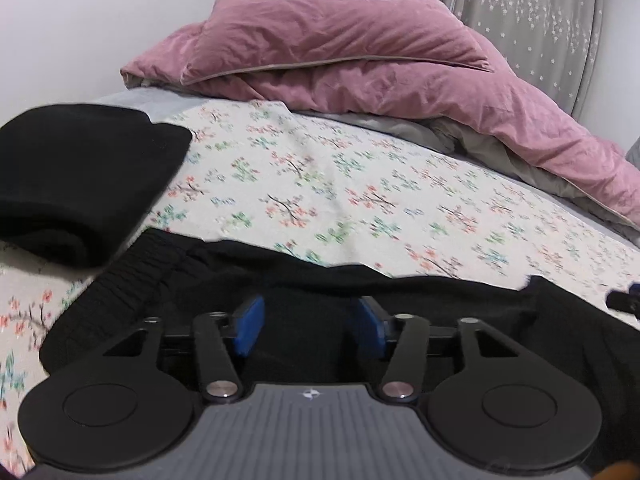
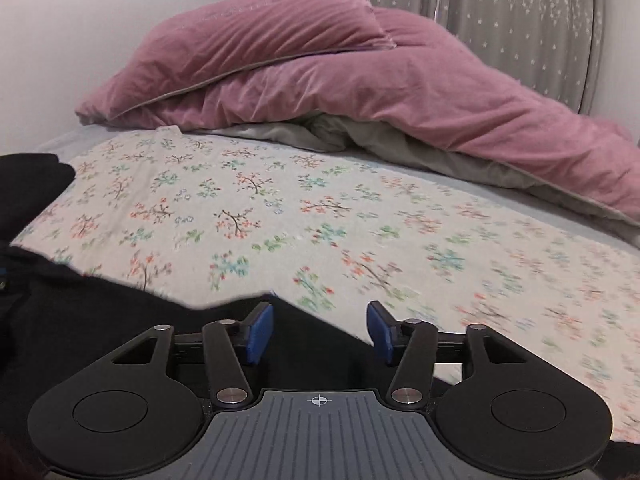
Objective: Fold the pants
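Black pants (image 1: 320, 280) lie flat across the near part of a floral bed sheet (image 1: 320, 184), their elastic waistband (image 1: 132, 280) at the left. My left gripper (image 1: 311, 322) hovers over the middle of the pants, blue pads (image 1: 250, 326) wide apart and pressing on nothing. In the right wrist view the pants (image 2: 120, 340) fill the lower left, and their edge runs under my right gripper (image 2: 320, 332). Its blue pads (image 2: 380, 332) stand apart, with the cloth below them and not pinched. The tip of the right gripper (image 1: 624, 300) shows at the right edge of the left wrist view.
A folded black garment (image 1: 80, 172) lies on the sheet to the left, beyond the waistband. A pink duvet (image 1: 360, 60) is heaped along the far side of the bed against a white wall and a grey starred curtain (image 1: 520, 8). Bare floral sheet (image 2: 360, 220) lies between.
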